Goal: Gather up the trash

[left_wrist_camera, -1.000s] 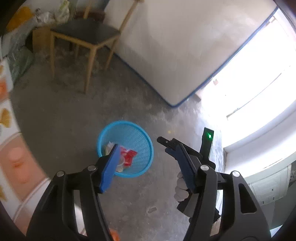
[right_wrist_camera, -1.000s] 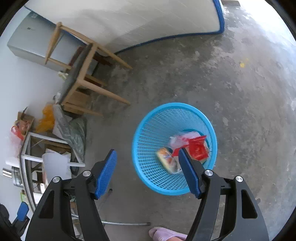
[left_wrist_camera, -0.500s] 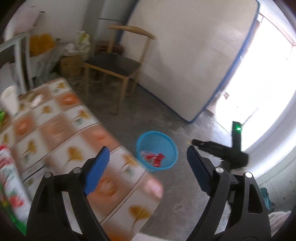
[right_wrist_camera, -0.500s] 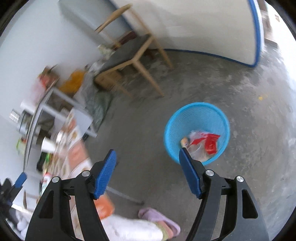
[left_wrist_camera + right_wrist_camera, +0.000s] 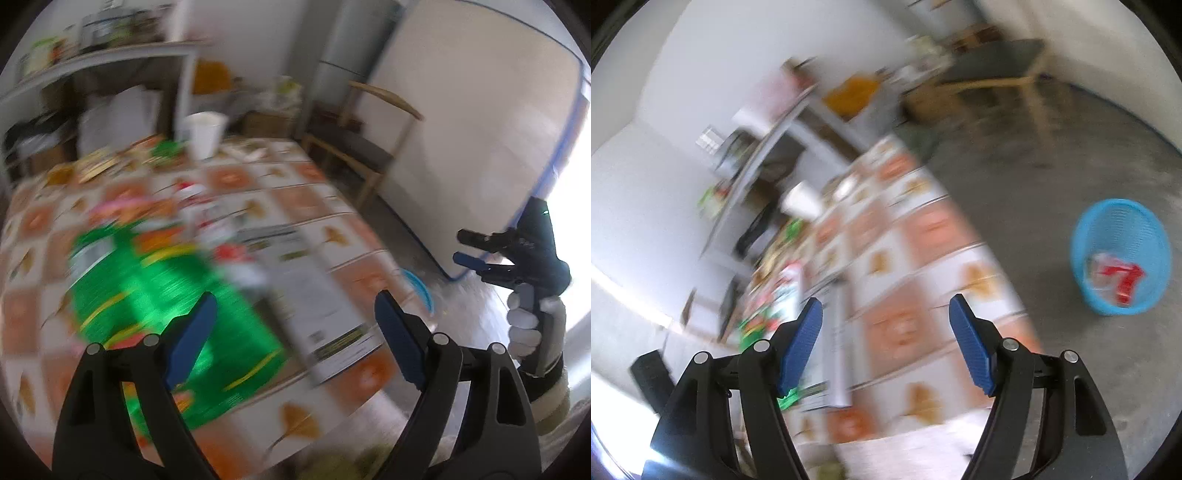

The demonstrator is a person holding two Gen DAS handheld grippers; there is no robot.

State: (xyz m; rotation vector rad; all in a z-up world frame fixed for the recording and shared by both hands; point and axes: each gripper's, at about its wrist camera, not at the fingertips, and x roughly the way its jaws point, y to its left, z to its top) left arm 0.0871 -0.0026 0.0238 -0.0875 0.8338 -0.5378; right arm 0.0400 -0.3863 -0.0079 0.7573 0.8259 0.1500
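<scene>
We see left gripper (image 5: pixel 291 332) spread wide, empty, over blurred green packet (image 5: pixel 177 302) on table (image 5: pixel 303 203). Right gripper (image 5: pixel 886 339) also wide, nothing between pads. Blue basket (image 5: pixel 1145 295) on floor beside table, red wrapper (image 5: pixel 1123 277) inside.

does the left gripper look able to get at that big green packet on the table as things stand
Probably yes. The left gripper has its jaws wide and empty, angled down over the green packet, which lies on top of the table clutter with nothing over it. The picture is blurred, so the gap is hard to judge.
</scene>
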